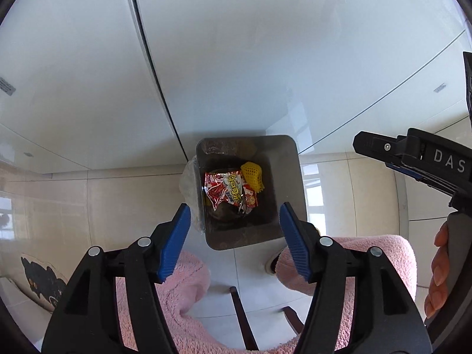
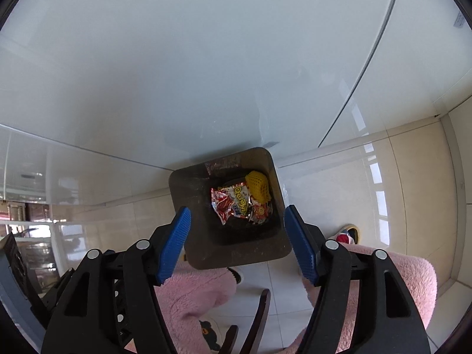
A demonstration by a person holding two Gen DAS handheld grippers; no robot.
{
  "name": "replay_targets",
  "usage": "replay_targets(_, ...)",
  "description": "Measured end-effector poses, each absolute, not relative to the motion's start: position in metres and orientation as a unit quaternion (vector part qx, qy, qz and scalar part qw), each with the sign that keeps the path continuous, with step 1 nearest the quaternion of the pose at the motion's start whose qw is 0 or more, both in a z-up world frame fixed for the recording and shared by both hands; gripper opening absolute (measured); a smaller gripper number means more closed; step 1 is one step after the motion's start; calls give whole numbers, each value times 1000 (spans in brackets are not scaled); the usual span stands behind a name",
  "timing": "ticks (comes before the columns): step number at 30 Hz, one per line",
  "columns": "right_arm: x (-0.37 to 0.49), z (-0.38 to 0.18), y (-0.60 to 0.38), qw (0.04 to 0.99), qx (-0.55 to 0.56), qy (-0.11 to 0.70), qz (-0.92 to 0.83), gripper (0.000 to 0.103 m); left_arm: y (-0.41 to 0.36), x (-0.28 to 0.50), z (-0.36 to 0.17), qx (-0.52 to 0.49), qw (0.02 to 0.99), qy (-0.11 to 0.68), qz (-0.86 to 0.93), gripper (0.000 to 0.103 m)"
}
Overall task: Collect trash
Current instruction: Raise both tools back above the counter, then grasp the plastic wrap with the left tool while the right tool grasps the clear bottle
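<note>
A dark square trash bin [image 1: 290, 183] [image 2: 188, 194] stands on the tiled floor against a white cabinet. Inside it lie a crumpled red and silver snack wrapper [image 1: 228, 191] [image 2: 236, 203] and a yellow foam fruit net [image 1: 251, 175] [image 2: 259, 187]. My left gripper [image 1: 234, 242] hangs above the bin's near edge, pointing steeply down, open, nothing between its blue pads. My right gripper [image 2: 236, 242] hovers over the bin the same way, open and empty. The right gripper's black body [image 1: 413, 156] also shows at the right of the left wrist view, held by a hand [image 1: 439, 268].
Pink fleece legs [image 1: 183, 295] [image 2: 194, 298] and slippers [image 2: 348, 233] of the person stand just before the bin. Dark wooden chair legs [image 1: 242, 318] [image 2: 259, 318] sit between them. White glossy cabinet doors [image 1: 236, 59] rise behind the bin. A clear plastic bag [image 1: 188, 183] hangs at the bin's left side.
</note>
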State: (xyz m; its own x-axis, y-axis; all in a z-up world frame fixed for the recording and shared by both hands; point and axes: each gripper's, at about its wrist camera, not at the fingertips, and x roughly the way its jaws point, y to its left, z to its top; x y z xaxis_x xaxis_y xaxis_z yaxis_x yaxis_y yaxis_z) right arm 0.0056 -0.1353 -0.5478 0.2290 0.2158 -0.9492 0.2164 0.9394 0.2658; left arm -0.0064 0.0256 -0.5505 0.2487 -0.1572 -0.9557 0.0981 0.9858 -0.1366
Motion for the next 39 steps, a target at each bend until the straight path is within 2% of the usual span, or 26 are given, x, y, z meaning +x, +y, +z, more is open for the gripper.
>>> replay_targets(7, -11, -447, -148, 819, 156, 551, 17, 75, 19, -22, -453, -6, 846, 523, -100, 88)
replay_targets(9, -16, -411, -154, 843, 146, 517, 11, 90, 19, -24, -423, -4, 862, 496, -104, 92)
replay_targets(10, -19, -392, -157, 856, 141, 498, 7, 94, 19, -24, -410, -3, 868, 485, -106, 95)
replay_targets(13, -23, -342, -165, 884, 130, 449, 7, 96, 19, -23, -373, -1, 885, 454, -106, 95)
replay_targets(19, -12, -281, -189, 902, 143, 408, 14, 96, 21, -8, -314, -1, 903, 415, -108, 95)
replay_targets(31, 54, -224, -199, 907, 160, 388, 30, 95, 23, 67, -241, -4, 919, 381, -101, 95)
replay_targets(37, 108, -209, -185, 901, 149, 403, 58, 83, 22, 119, -226, -4, 918, 383, -102, 95)
replay_targets(39, 126, -209, -180, 896, 148, 414, 71, 75, 23, 136, -227, -8, 915, 390, -102, 95)
